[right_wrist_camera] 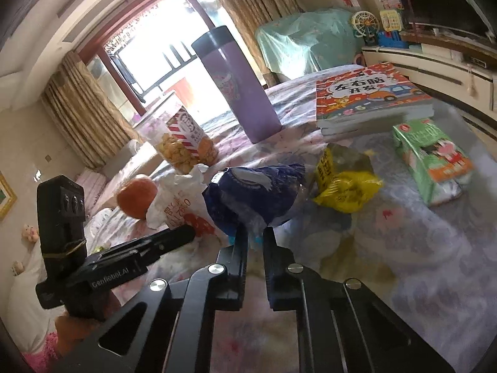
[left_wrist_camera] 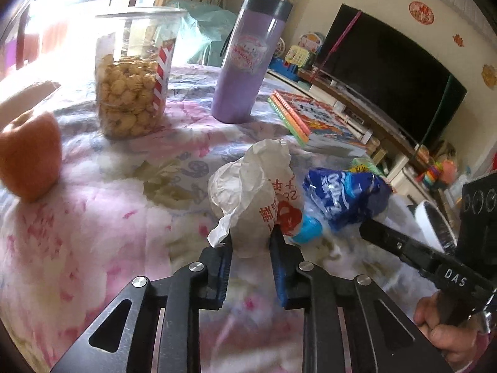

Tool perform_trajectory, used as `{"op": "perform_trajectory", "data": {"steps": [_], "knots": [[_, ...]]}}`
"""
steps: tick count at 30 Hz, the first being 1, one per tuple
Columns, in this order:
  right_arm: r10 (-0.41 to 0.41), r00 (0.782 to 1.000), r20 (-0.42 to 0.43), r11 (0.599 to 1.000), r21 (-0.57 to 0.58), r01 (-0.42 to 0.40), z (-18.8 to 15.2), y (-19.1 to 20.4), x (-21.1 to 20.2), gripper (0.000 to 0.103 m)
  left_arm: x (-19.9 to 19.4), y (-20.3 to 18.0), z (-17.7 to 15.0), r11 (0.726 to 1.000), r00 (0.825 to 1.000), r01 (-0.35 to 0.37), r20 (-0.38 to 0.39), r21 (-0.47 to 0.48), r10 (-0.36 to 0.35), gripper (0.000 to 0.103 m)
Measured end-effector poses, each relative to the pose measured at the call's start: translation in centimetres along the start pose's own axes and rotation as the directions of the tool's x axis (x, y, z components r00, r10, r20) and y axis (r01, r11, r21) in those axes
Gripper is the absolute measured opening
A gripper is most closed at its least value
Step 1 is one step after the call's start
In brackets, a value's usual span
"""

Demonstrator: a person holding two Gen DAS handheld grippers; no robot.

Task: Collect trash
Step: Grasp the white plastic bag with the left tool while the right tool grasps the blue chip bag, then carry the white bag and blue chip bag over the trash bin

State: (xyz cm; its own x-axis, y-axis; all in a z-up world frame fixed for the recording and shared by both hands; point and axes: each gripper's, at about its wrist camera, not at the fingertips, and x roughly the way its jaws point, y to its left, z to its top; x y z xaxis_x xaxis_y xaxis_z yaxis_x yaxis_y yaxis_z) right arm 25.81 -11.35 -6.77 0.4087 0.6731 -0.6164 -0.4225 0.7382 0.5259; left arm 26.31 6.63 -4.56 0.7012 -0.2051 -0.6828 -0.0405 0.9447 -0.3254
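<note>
- A clear tub of round biscuits (left_wrist_camera: 133, 84) with a red-and-white striped label stands upright toward the far left of the floral cloth (left_wrist_camera: 93, 217) covering the table.
- A purple tumbler (left_wrist_camera: 248, 59) with a dark lid stands upright just right of the tub, apart from it.
- An orange fruit (left_wrist_camera: 29, 158) rests at the left edge of the cloth.
- A stack of children's books (right_wrist_camera: 372, 99) with a red cover lies flat at the far right edge, near the tumbler.
- A green pack of tissues (right_wrist_camera: 435, 161) lies by the right edge, nearer than the books.
- A dark television (left_wrist_camera: 388, 71) sits on a low white cabinet (left_wrist_camera: 357, 121) beyond the table.
- Tan curtains (right_wrist_camera: 77, 124) frame a bright window (right_wrist_camera: 161, 46).
</note>
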Motion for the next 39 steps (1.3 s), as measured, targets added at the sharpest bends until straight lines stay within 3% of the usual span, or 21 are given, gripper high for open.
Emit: {"op": "perform_trajectory", "data": {"steps": [8, 16, 28, 39], "knots": [[0.005, 1.000, 0.005, 0.999, 0.041, -0.005, -3.7, -0.7, -4.9, 0.009, -4.2, -1.7, -3.8, 0.999, 0.999, 0.037, 0.016, -0.025, -0.037, 0.021], [-0.008, 0.999, 0.041, 0.998, 0.060, 0.005, -5.7, -1.9, -9.3, 0.009, -5.7, -5.5, -6.1, 0.997, 0.997, 0.075, -0.007, 0.009, -0.075, 0.021], [-0.085, 0.990, 0.110, 0.992, 0.100, 0.075, -6.6, -5.4, -15.4, 0.009, -4.6, -12.8, -6.8, 0.983, 0.987, 0.155, -0.051, 0.102, -0.151, 0.021], [-0.164, 0.975, 0.149, 0.981, 0.130, 0.146, -7.7, -8.1, -19.3, 0.009, -1.9, -17.3, -6.3, 0.965, 0.977, 0.205, -0.091, 0.164, -0.192, 0.021]]}}
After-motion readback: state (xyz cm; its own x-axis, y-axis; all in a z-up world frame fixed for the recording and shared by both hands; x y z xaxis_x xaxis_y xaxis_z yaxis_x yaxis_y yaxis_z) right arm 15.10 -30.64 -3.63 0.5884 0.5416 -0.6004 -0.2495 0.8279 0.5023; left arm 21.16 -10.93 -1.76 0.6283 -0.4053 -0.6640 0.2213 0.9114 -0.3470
